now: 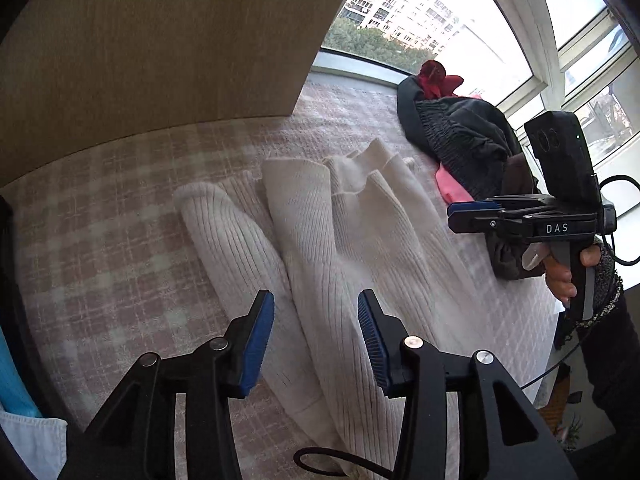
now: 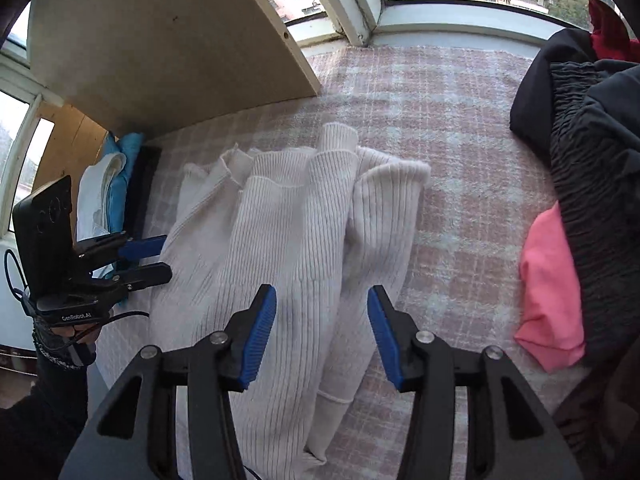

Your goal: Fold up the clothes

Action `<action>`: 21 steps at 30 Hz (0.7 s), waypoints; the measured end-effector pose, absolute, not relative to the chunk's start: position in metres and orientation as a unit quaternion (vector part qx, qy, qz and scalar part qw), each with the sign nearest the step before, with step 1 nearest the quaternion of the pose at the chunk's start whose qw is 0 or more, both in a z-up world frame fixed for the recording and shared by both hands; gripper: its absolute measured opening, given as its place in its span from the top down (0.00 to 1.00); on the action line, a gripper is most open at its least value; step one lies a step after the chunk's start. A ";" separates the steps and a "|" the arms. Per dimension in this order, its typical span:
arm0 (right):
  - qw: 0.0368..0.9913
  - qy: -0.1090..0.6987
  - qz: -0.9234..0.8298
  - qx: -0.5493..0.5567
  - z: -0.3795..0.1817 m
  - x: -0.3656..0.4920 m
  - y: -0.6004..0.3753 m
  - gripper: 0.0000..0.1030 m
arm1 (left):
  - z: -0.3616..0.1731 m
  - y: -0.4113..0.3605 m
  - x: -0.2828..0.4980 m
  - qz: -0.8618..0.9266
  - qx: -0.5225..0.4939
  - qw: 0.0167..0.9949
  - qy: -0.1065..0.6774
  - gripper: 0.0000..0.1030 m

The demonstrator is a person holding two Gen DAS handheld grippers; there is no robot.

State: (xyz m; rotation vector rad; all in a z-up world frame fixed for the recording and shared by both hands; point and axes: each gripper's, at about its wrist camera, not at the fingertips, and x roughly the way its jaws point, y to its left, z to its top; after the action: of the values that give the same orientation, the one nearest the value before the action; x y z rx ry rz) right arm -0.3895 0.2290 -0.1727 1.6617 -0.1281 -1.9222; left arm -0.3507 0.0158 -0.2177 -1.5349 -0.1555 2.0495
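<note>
The left gripper [image 1: 316,320], black-framed with blue ribbed pads, was recorded with its jaws spread apart and nothing held between them, poised above the cream ribbed knit sweater [image 1: 340,248]. The right gripper [image 2: 322,318], of the same build, was likewise recorded with jaws apart and empty, above the same garment. In the left wrist view the right gripper appeared side-on at the right edge, its fingers looking nearly together from that angle; the right hand [image 1: 564,276] was seen wrapped round its handle, a dark knitted cuff at the wrist.

The sweater was laid lengthwise on a pink-and-white checked blanket [image 2: 460,120], partly folded, with one sleeve lying alongside the body on each side and cuffs pointing toward the window.

Well apart from the sweater, on the right-gripper side, a heap of unfolded clothing was noted: a dark grey smocked garment [image 2: 592,168], a coral-pink cloth [image 2: 552,280] beneath its edge, and a red item [image 2: 608,32] at the top.

On the opposite side, a tan wooden board [image 2: 160,40] stood over the blanket, and a stack of white and blue folded fabrics [image 2: 108,192] was seen below it.

Window frames [image 2: 360,8] and apartment blocks were visible beyond.
</note>
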 end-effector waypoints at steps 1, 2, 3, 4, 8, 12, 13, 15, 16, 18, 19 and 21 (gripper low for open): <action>0.301 -0.048 -0.719 0.625 -0.177 -0.386 0.226 0.54 | -0.223 0.021 -0.350 0.765 -0.577 0.282 -0.053 0.60; 0.307 -0.047 -0.716 0.625 -0.182 -0.382 0.224 0.54 | -0.227 0.025 -0.349 0.764 -0.577 0.284 -0.045 0.60; 0.315 -0.048 -0.713 0.625 -0.185 -0.380 0.222 0.54 | -0.231 0.029 -0.348 0.765 -0.576 0.286 -0.036 0.62; 0.322 -0.048 -0.709 0.625 -0.189 -0.379 0.219 0.56 | -0.234 0.030 -0.347 0.763 -0.575 0.293 -0.038 0.71; 0.348 -0.067 -0.697 0.624 -0.187 -0.377 0.223 0.87 | -0.229 0.013 -0.342 0.763 -0.562 0.303 -0.100 0.86; 0.351 -0.129 -0.684 0.626 -0.180 -0.382 0.250 0.87 | -0.226 -0.017 -0.320 0.773 -0.546 0.280 -0.160 0.83; 0.330 -0.104 -0.691 0.634 -0.184 -0.385 0.250 0.81 | -0.231 -0.019 -0.320 0.770 -0.552 0.276 -0.162 0.79; 0.307 -0.070 -0.703 0.638 -0.185 -0.388 0.249 0.76 | -0.241 -0.021 -0.323 0.760 -0.568 0.269 -0.167 0.72; 0.304 -0.061 -0.707 0.635 -0.183 -0.389 0.248 0.74 | -0.240 -0.022 -0.325 0.758 -0.568 0.271 -0.170 0.69; 0.300 -0.036 -0.733 0.609 -0.171 -0.387 0.245 0.74 | -0.226 -0.022 -0.325 0.773 -0.552 0.272 -0.153 0.66; 0.299 -0.021 -0.752 0.587 -0.161 -0.385 0.243 0.74 | -0.218 -0.022 -0.325 0.784 -0.542 0.269 -0.140 0.65; 0.299 0.007 -0.785 0.543 -0.143 -0.381 0.239 0.74 | -0.202 -0.022 -0.328 0.802 -0.518 0.268 -0.126 0.65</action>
State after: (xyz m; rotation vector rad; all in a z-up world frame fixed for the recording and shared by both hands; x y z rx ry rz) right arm -0.3806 0.2386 -0.1433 1.4416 0.0198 -2.0850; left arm -0.3277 -0.0217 -0.2022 -1.3980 -0.3392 2.1639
